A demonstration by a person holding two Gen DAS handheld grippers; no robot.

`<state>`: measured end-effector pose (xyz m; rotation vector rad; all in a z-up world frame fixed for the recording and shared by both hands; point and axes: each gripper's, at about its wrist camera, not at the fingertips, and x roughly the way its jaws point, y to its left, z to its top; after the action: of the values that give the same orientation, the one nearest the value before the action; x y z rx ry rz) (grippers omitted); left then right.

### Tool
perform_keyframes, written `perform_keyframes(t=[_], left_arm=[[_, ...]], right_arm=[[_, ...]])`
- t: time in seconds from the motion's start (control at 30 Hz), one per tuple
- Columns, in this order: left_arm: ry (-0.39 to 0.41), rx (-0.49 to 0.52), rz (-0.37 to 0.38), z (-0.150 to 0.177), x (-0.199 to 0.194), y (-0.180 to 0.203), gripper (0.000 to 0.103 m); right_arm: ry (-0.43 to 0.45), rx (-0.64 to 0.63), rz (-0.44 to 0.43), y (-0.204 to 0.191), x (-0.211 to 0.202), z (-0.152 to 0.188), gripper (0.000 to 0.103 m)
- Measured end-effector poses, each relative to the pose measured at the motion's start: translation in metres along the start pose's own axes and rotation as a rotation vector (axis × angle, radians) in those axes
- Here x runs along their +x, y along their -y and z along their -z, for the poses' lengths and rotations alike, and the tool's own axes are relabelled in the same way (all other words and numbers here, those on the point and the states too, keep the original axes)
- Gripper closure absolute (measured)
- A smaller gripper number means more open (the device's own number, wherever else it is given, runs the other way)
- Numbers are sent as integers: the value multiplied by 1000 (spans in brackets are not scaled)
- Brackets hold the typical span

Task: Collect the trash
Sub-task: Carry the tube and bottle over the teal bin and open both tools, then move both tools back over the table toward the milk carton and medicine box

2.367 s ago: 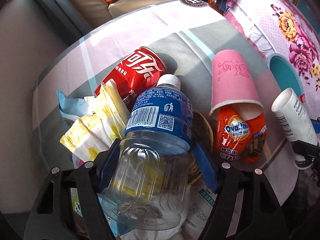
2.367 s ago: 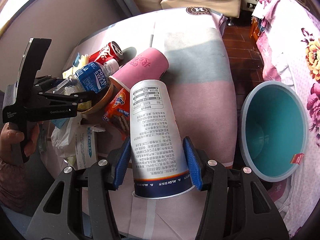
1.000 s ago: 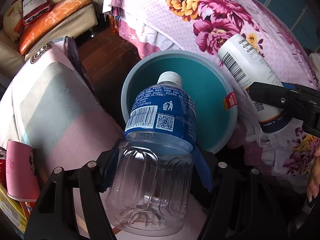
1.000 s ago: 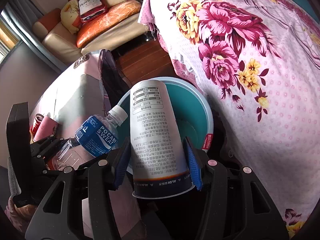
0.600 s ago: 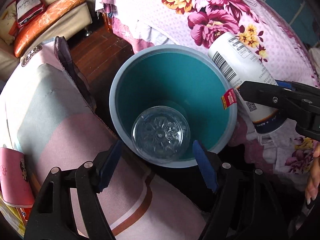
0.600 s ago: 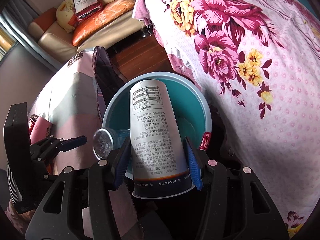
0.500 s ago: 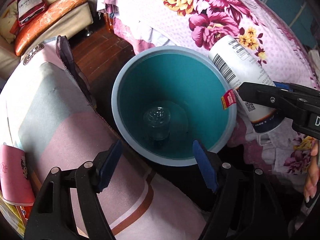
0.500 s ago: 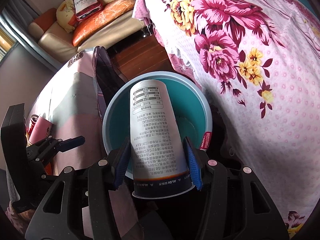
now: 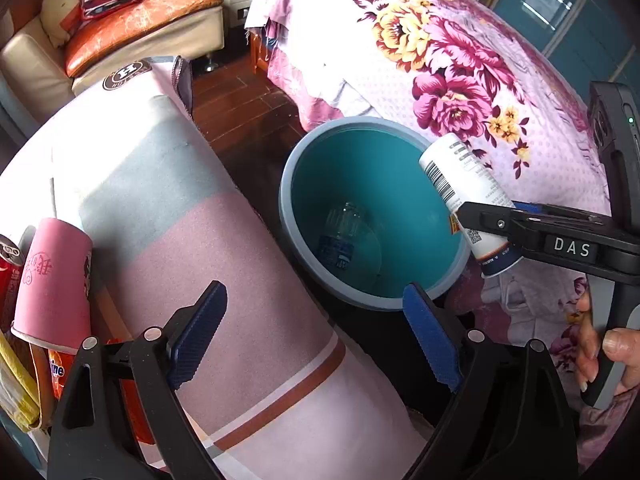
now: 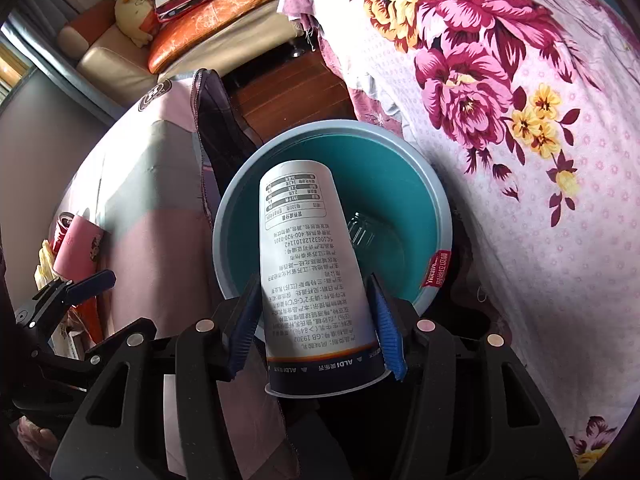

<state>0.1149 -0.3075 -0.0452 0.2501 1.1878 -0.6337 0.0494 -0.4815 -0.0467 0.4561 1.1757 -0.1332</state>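
Note:
A teal bin (image 9: 304,256) with a grey rim stands on the floor between the table and the bed; it also shows in the right wrist view (image 10: 416,184). A clear plastic bottle (image 9: 344,236) with a blue label lies at its bottom, seen too in the right wrist view (image 10: 362,232). My left gripper (image 9: 316,332) is open and empty above the table edge beside the bin. My right gripper (image 10: 314,320) is shut on a white paper cup (image 10: 308,264), held over the bin's near rim; the cup also shows in the left wrist view (image 9: 468,196).
A pink paper cup (image 9: 52,280), a red can (image 9: 8,264), an orange packet (image 9: 60,372) and yellow wrappers (image 9: 16,388) lie on the table with the pink and grey cloth (image 9: 160,208). A floral bed cover (image 9: 460,72) is at the right, a sofa (image 9: 120,36) behind.
My left gripper opened and dropped the bottle into the bin, then drew back toward the table. My right gripper keeps the white cup over the bin.

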Motion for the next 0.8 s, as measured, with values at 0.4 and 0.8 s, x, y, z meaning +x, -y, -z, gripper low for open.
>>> perform_keyframes(t=[0.4, 0.8], left_arm=[[45, -80, -10, 32, -38, -41, 13], [101, -231, -59, 89, -94, -114, 13]], right_arm=[[7, -62, 18, -48, -15, 9, 30], [-28, -188, -14, -132, -17, 41, 26]])
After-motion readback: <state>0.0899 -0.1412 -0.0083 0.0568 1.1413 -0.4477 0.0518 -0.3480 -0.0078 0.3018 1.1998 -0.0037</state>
